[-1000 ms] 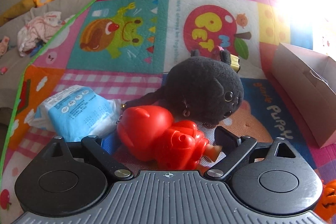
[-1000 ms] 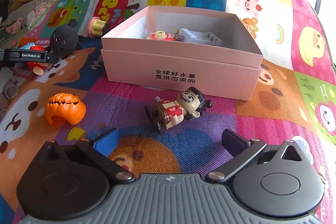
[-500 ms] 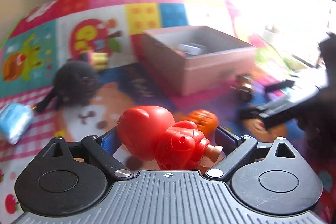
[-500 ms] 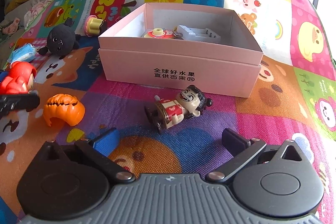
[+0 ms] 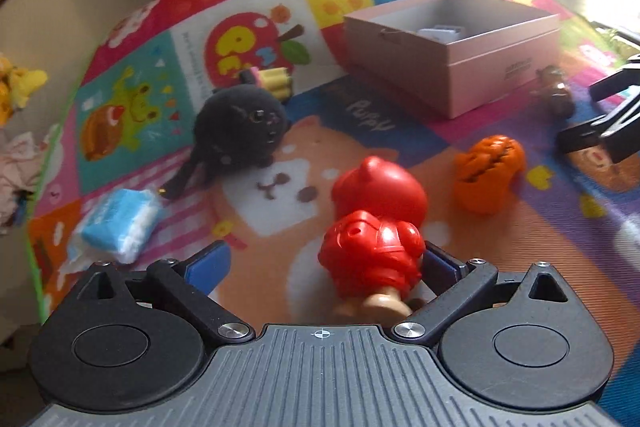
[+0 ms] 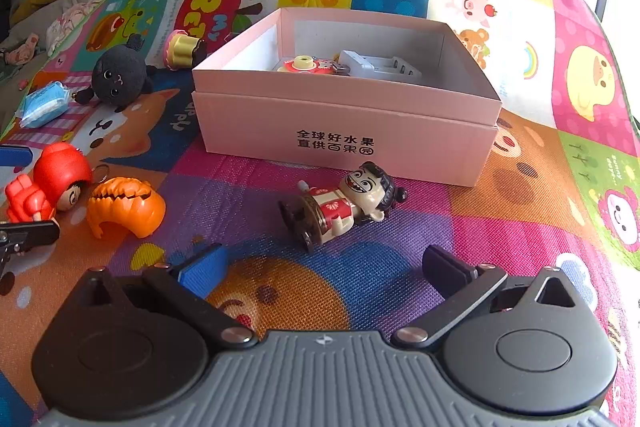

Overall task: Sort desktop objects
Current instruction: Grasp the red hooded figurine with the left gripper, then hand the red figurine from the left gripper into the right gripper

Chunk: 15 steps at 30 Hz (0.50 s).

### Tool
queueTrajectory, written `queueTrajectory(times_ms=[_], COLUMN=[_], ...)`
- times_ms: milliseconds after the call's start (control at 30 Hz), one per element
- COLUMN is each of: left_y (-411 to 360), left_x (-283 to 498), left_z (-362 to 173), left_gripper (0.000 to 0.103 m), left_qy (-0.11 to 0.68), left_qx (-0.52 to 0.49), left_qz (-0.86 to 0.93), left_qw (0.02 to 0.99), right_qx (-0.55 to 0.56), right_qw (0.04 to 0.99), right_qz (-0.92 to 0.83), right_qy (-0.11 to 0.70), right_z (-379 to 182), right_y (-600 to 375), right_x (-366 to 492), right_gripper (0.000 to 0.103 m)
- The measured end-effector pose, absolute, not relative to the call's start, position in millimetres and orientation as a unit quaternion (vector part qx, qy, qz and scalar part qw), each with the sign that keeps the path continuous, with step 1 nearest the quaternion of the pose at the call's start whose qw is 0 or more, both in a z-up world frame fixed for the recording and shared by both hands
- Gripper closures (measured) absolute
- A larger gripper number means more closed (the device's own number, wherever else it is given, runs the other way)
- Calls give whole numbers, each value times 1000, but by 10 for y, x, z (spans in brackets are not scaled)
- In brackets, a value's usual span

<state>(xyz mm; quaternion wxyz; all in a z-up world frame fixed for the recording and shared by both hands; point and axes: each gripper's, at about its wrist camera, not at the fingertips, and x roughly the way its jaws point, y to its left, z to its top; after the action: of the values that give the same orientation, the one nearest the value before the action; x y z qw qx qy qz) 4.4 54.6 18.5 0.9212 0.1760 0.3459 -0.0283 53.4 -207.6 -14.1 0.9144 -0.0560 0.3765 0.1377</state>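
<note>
Red figurine (image 5: 374,227) sits between the opening jaws of the left gripper (image 5: 326,265), leaning on the black pad at 3 o'clock, clear of the blue one.

Those jaws have just been widening, so the toy looks loose and not truly gripped; I'd close squarely on its body before carrying it toward the pink box (image 5: 452,55) at 1 o'clock, passing the orange pumpkin (image 5: 486,173). The right gripper (image 6: 324,267) hangs wide and empty near the wind-up doll (image 6: 344,205).
</note>
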Motion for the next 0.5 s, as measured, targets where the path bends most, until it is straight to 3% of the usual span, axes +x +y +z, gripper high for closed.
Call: queueTrajectory(times_ms=[233, 500], left_y=[796, 758], left_x=[49, 69], left_z=[288, 197], left_gripper=[1, 1], left_qy=[344, 341], left_qx=[85, 78], left_qz=[-20, -27], left_qw=[935, 937], right_qx=[-70, -101], right_qw=[925, 905], right_qz=[147, 263], right_qy=[344, 318], right_z=[-65, 125], right_y=[-2025, -1461], right_x=[384, 189], right_gripper=[0, 0])
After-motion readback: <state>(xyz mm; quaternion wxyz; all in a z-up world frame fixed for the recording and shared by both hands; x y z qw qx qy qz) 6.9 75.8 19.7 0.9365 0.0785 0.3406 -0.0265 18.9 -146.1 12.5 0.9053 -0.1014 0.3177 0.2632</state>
